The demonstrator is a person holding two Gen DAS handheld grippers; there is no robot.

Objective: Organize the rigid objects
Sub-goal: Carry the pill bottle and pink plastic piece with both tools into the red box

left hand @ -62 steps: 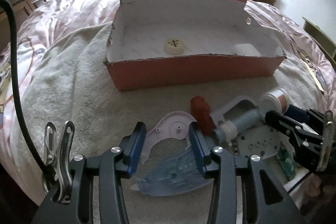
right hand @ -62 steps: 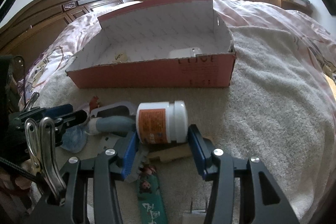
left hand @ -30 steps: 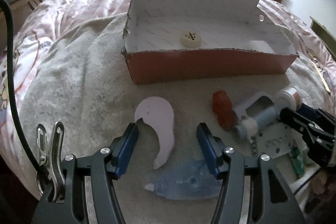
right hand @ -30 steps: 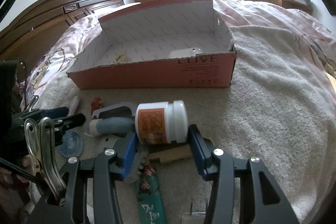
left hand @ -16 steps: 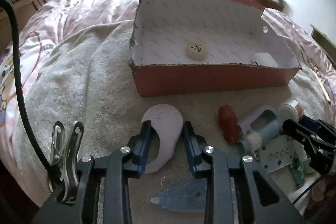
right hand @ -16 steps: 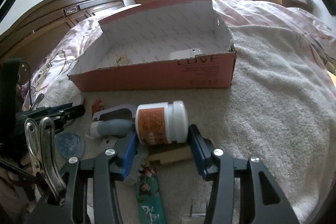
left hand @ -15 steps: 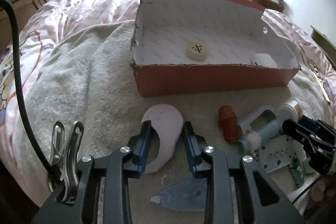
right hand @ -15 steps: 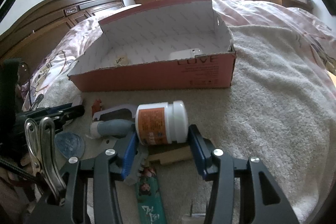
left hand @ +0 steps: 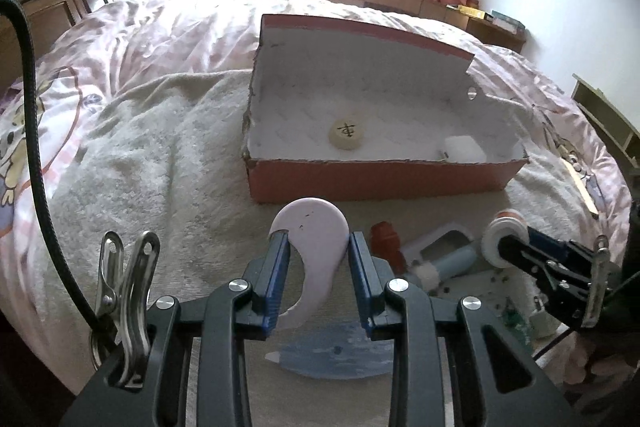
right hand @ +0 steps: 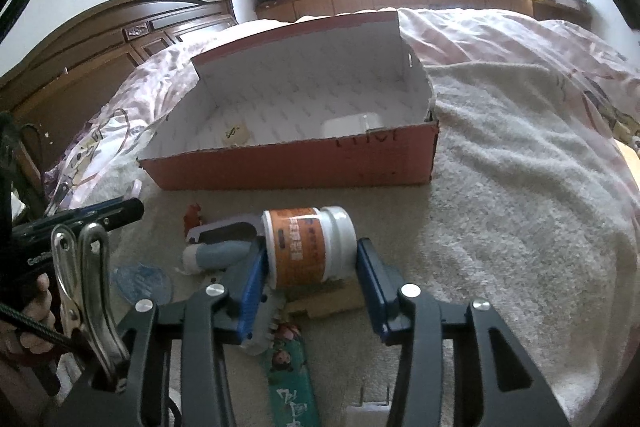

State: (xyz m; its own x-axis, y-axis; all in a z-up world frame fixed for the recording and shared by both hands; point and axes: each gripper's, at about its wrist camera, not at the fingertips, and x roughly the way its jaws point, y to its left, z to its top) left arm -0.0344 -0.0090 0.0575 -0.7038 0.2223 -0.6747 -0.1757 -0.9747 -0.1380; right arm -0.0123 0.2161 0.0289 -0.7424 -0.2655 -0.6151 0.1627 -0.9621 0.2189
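My left gripper (left hand: 319, 251) is shut on a pale lilac crescent-shaped plastic piece (left hand: 314, 239) and holds it above the blanket, in front of the red cardboard box (left hand: 380, 179). The box holds a round game piece (left hand: 346, 133) and a white block (left hand: 464, 149). My right gripper (right hand: 312, 259) is open, its jaws on either side of a white jar with an orange label (right hand: 310, 247) lying on its side. The red box also shows in the right wrist view (right hand: 296, 163).
On the beige blanket (left hand: 152, 155) lie a translucent blue plastic piece (left hand: 332, 357), a red cap (left hand: 386, 243), a grey-blue handled tool (right hand: 224, 243), a toothed grey part (right hand: 268, 327), a wooden piece (right hand: 324, 301) and a green printed strip (right hand: 292, 383). A dark wooden headboard (right hand: 104, 39) stands at the left.
My left gripper closed on the lilac crescent piece and lifted it off the blanket. The right gripper stayed around the jar, open.
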